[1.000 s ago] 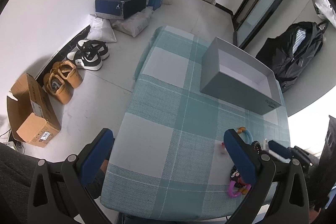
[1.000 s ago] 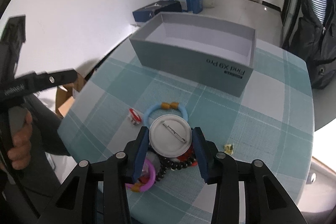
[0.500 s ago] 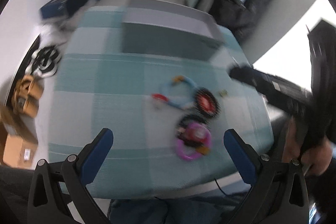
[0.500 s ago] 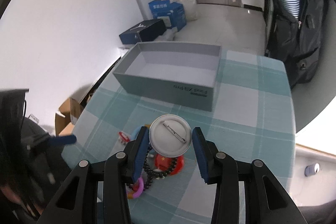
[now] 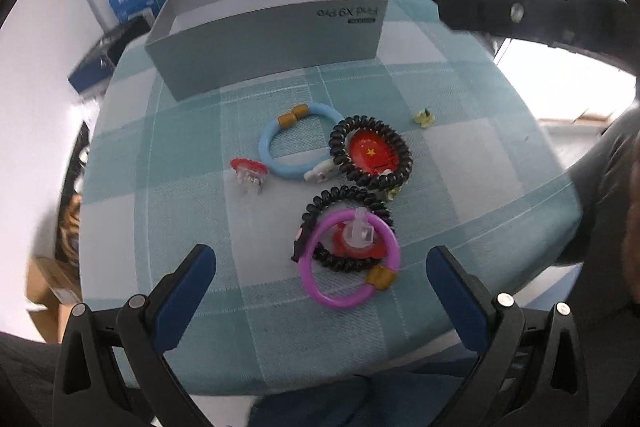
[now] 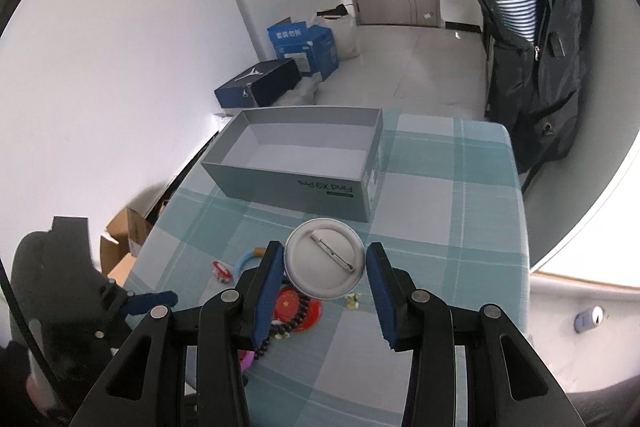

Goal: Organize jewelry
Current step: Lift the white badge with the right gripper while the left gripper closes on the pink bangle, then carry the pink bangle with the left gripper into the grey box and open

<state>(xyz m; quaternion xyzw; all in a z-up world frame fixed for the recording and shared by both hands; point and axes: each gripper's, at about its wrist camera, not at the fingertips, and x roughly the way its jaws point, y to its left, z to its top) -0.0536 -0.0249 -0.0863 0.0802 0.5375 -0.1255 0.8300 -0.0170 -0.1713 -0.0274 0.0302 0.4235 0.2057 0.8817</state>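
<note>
My right gripper (image 6: 325,283) is shut on a round white pin badge (image 6: 324,263), seen from its back, held above the table in front of the grey open box (image 6: 296,163). My left gripper (image 5: 320,291) is open and empty above the near table edge. Before it lie a purple bangle (image 5: 349,259) over a black coil tie (image 5: 344,227), a red flag badge (image 5: 370,155) ringed by a black bead bracelet (image 5: 370,131), a blue bangle (image 5: 298,147), a small red clip (image 5: 248,169) and a tiny yellow piece (image 5: 424,117). The box (image 5: 264,39) stands behind them.
The table has a teal checked cloth (image 6: 452,211). On the floor left stand blue boxes (image 6: 304,47), a dark shoe box (image 6: 260,83) and a cardboard carton (image 6: 124,243). A dark backpack (image 6: 536,67) leans at the right. The right gripper's arm (image 5: 520,15) crosses the left wrist view's upper right.
My right gripper has lifted the white badge up off the pile and toward the box. My left gripper has swung from the table's left side to face the jewelry.
</note>
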